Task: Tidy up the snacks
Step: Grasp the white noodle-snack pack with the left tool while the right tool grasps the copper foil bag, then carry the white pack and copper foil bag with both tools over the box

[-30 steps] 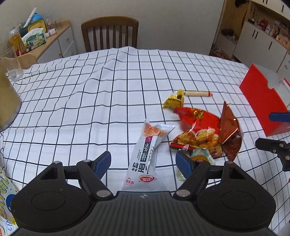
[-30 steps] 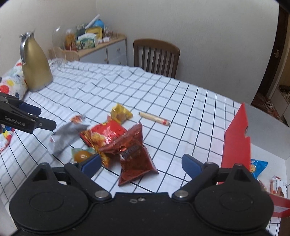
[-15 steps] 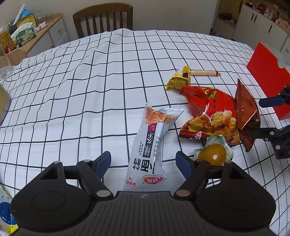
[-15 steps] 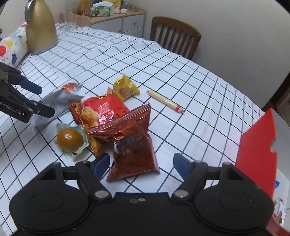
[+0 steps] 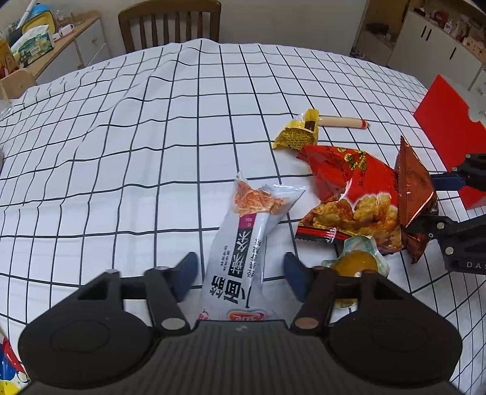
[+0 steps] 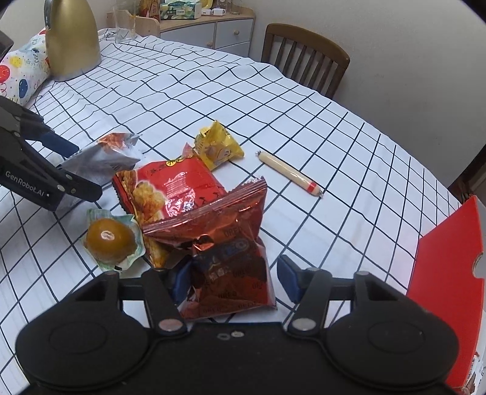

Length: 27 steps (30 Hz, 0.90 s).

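Snacks lie on the checked tablecloth. My left gripper (image 5: 240, 273) is open, its fingers either side of a grey-white packet (image 5: 243, 243), which also shows in the right wrist view (image 6: 100, 158). My right gripper (image 6: 232, 278) is open around a dark red foil bag (image 6: 224, 243), also seen in the left wrist view (image 5: 413, 185). Beside them lie a red chip bag (image 6: 170, 188), a wrapped yellow-brown cake (image 6: 111, 240), a small yellow packet (image 6: 217, 147) and a sausage stick (image 6: 288, 173).
A red box (image 6: 446, 273) stands open at the right table edge, snacks inside. A gold kettle (image 6: 73, 39) and a patterned bag (image 6: 21, 70) sit at the far left. A wooden chair (image 6: 303, 70) and a sideboard (image 6: 206, 27) stand behind the table.
Both grippers have lowered and moved forward: the left now straddles the grey-white packet, the right now straddles the dark red foil bag. The snacks have not moved.
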Motion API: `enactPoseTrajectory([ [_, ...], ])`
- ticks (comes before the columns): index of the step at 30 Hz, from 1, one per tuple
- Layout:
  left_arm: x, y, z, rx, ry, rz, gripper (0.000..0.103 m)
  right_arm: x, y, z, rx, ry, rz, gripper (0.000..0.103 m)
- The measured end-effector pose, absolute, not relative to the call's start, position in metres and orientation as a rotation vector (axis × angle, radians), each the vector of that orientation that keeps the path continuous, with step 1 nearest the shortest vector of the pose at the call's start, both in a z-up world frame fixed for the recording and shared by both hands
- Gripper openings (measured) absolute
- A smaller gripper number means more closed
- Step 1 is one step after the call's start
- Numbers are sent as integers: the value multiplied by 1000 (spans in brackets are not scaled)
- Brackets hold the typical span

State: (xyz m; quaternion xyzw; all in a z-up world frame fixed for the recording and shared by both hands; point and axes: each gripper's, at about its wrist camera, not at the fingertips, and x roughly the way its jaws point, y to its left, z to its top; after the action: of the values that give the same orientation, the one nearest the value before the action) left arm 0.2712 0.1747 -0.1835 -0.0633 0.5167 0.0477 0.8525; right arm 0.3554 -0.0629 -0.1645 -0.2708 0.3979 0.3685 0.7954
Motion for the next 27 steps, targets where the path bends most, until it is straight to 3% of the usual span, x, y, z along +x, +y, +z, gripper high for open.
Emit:
enactPoseTrajectory([
  [2, 272, 173, -184, -129, 1086, 100, 54, 354, -62, -164, -580, 850, 793, 50],
  [6, 273, 174, -184, -127, 1089, 110, 37, 353, -62, -163, -573, 847, 787, 48],
  [11, 273, 178, -184, -157, 1096, 116, 30, 350, -65, -162, -556, 849, 757, 47],
  [27, 249, 171, -169, -220, 1092, 132, 26, 337, -93, -137, -406, 874, 628, 46],
])
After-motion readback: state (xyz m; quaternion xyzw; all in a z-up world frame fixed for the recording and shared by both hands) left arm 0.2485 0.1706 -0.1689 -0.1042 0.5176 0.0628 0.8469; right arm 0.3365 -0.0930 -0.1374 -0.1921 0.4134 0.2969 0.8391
